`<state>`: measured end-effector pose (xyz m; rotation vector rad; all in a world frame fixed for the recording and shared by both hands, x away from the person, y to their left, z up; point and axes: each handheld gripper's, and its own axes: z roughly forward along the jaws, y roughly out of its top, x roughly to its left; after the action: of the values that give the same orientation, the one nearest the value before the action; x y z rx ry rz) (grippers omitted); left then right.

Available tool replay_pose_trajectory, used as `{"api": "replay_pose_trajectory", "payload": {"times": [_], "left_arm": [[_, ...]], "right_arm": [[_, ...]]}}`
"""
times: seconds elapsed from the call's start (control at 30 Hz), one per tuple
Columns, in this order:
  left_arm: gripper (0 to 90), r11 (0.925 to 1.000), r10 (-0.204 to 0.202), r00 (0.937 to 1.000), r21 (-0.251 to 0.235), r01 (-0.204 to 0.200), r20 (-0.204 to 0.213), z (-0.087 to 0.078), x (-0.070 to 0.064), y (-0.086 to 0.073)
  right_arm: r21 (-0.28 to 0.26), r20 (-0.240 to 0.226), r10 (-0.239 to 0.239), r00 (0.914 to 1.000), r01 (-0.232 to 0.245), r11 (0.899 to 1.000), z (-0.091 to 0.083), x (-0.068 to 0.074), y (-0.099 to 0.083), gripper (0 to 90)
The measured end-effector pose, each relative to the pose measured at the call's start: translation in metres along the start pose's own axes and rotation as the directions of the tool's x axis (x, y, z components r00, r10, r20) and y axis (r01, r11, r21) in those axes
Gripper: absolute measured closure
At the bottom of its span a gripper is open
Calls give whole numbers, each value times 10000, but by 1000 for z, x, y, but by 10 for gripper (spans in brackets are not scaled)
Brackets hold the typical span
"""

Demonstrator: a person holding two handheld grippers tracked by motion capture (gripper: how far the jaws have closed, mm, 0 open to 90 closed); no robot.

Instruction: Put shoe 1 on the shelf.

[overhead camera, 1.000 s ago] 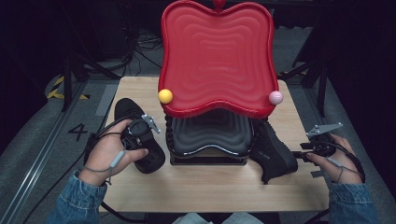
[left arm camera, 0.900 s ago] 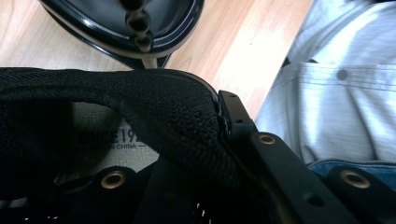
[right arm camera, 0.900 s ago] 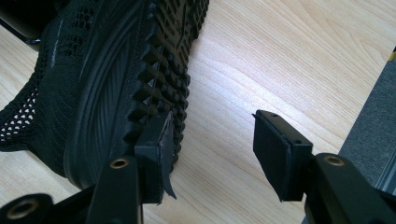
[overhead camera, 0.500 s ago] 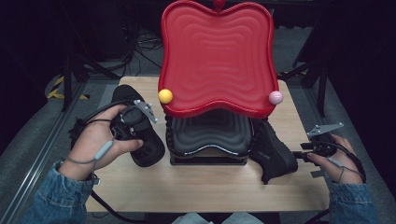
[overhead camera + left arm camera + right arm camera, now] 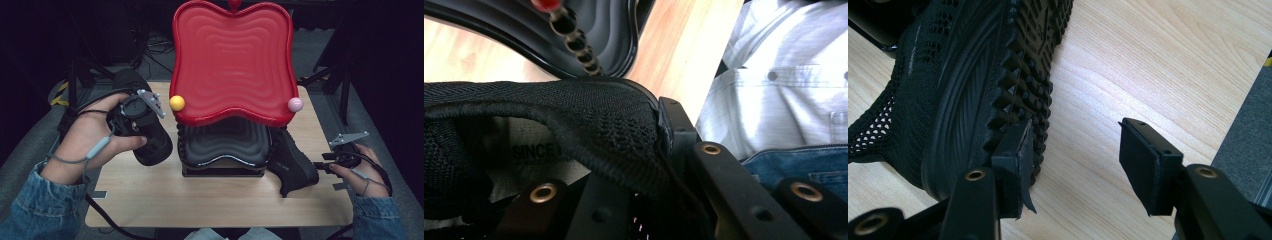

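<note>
Now, from the high view, I see the left gripper [image 5: 142,112] lifted over the left part of the wooden table [image 5: 210,200], holding a black knit shoe [image 5: 150,142] beside the black tray [image 5: 225,147] under the big red apple-shaped lid [image 5: 232,60]. My right gripper [image 5: 345,155] rests at the right table edge, near a second black shoe [image 5: 292,167] which lies on its side.

From the left gripper view, the jaws are closed on the shoe collar [image 5: 614,120]; a label reads "SINCE".

From the right gripper view, the jaws stand wide apart, and one pad [image 5: 1015,150] touches the studded sole [image 5: 1033,55].
</note>
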<state>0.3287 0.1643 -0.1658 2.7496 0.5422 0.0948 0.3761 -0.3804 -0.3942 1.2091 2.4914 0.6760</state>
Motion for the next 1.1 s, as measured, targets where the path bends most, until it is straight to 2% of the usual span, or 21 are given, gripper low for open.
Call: {"api": "replay_pose_trajectory", "payload": {"times": [0.2, 0.23, 0.5, 0.63, 0.73, 0.9, 1.1], "left_arm": [[844, 9994, 277, 9993, 190, -272, -231, -13, -4, 7], [844, 9986, 405, 9988, 353, -396, -275, -16, -5, 9], [845, 9955, 860, 9955, 433, -842, -406, -38, -13, 18], [844, 9959, 856, 9951, 346, -839, -498, -46, -15, 21], [844, 9939, 1060, 9927, 378, -1039, -573, -56, -16, 25], [844, 9921, 1238, 9872, 351, -1208, -1002, -67, -20, 34], [844, 9884, 1510, 9815, 351, -1479, -1180, -80, -25, 41]], "right_arm": [[23, -9, -71, 10000, 71, 10000, 0, 2, -1, 484], [37, -4, -23, 10000, 23, 10000, 0, 2, -1, 483], [59, 38, 108, 9999, -108, 9999, -3, 1, -8, 483], [79, 56, 88, 9999, -88, 9999, -4, 0, -10, 483], [87, 45, 157, 9999, -158, 9998, -5, 1, -12, 483], [43, 52, 157, 9999, -157, 9999, -6, 1, -13, 483], [43, 38, 122, 9999, -122, 9999, -6, 0, -14, 484]]}}
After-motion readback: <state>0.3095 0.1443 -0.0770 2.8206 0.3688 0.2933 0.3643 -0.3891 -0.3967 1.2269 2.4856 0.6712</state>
